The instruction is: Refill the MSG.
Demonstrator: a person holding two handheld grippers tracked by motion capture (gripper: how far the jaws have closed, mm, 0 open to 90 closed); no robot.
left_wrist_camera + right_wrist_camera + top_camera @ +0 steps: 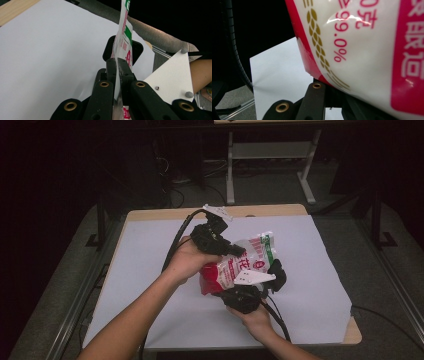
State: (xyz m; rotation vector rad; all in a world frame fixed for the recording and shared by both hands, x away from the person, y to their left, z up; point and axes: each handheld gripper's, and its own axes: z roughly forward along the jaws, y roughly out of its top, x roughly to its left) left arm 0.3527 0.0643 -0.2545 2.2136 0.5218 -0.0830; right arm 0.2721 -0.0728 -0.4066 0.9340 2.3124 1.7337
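A plastic bag (246,261), white with red print and a green band near its top, is held up above the white sheet between both grippers. My left gripper (235,251) comes in from the left and is shut on a thin edge of the bag (125,32), jaws pressed together around the film (116,63). From below, my right gripper (272,276) has its jaws closed at the bag's lower red-edged corner (367,50); in the right gripper view the bag covers the gripper's (327,83) right jaw. The right gripper's grey plate (172,77) shows in the left gripper view.
A white sheet (150,285) covers most of the wooden table (270,210). Black cables trail from both grippers across the sheet. Beyond the table stand the legs of another desk (230,170) on a dark floor.
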